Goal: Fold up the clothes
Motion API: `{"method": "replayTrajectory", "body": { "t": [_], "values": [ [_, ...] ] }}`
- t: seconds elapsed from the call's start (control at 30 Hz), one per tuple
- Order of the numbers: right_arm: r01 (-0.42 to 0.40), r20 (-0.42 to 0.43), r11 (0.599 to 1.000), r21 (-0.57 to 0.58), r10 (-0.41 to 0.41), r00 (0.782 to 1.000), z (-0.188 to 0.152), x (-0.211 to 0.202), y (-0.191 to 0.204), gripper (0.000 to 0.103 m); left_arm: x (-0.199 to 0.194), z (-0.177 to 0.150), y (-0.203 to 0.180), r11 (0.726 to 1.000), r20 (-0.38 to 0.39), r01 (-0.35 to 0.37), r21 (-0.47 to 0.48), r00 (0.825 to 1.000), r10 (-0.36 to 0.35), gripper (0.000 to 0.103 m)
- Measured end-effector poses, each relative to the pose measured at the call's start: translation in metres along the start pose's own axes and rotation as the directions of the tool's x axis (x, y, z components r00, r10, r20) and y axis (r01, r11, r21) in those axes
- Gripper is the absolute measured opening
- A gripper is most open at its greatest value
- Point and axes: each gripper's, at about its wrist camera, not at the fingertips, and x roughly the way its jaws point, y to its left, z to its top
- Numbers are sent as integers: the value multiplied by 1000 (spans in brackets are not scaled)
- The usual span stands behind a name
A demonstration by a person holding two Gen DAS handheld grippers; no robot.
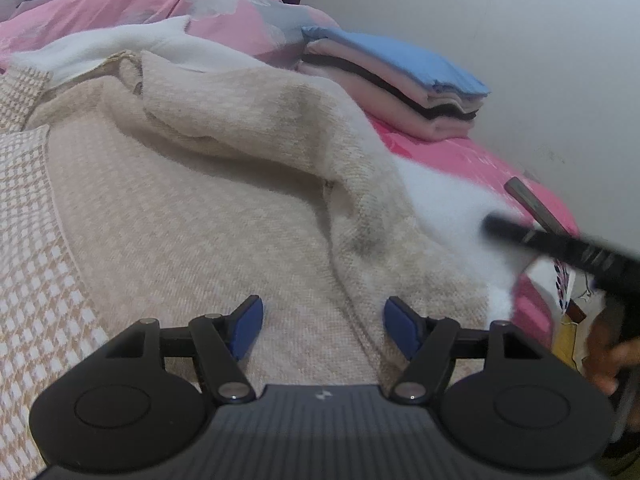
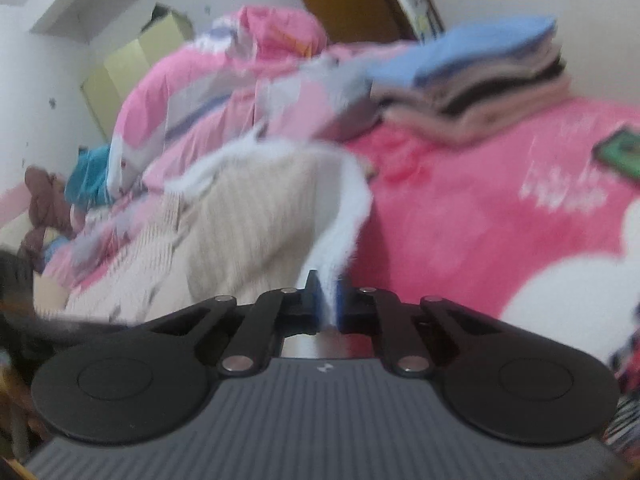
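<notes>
A folded stack (image 1: 400, 80) sits beyond the beige garment (image 1: 200, 208) on pink bedding (image 2: 480, 208).

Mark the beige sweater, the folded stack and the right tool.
beige sweater (image 1: 192, 216), left wrist view, flat knit body.
folded stack (image 1: 400, 76), left wrist view, blue top layer.
right tool (image 2: 329, 300), right wrist view, between fingertips, shut on white lining.

— What's the garment on the bed?
— A beige knit sweater (image 1: 192, 216) with a white fleecy lining, spread across the near left of the bed, a checked panel at its left edge.
— Lying flat?
— Mostly; one sleeve (image 1: 280, 120) is folded over the body, and the right edge is lifted, its white lining (image 2: 340, 232) showing.
— Anything already folded?
— A neat stack (image 1: 400, 84), blue on top, far right.
</notes>
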Motion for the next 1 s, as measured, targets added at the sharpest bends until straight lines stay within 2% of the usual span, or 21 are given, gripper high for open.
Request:
{"method": "replayTrajectory", "body": {
  "t": [0.17, 0.3, 0.43, 0.57, 0.73, 0.83, 1.0],
  "values": [
    [36, 94, 999, -41, -32, 995, 39, -24, -3, 5, 1, 2, -2, 1000, 0, 8, -12, 1000, -8, 70],
    [69, 163, 992, -102, -52, 985, 68, -40, 7, 5, 5, 10, -4, 998, -4, 52, -34, 999, -52, 70],
    [70, 225, 985, -157, -34, 974, 93, -55, 26, 5, 15, 16, -8, 996, -12, 83, -43, 996, -84, 70],
    [46, 233, 975, -218, 6, 973, 97, -62, 56, 5, 12, 17, -4, 992, -8, 111, -67, 994, -112, 69],
    [-7, 188, 948, -317, 70, 980, 80, -72, 109, 5, -35, 8, 37, 972, 42, 164, -169, 986, -160, 68],
    [-51, 121, 917, -395, 107, 987, 60, -73, 143, 5, -72, -2, 70, 945, 96, 206, -253, 978, -187, 68],
    [-136, -15, 858, -496, 148, 989, 22, -69, 196, 5, -123, -28, 132, 846, 185, 312, -432, 949, -256, 68]
  ]
}}
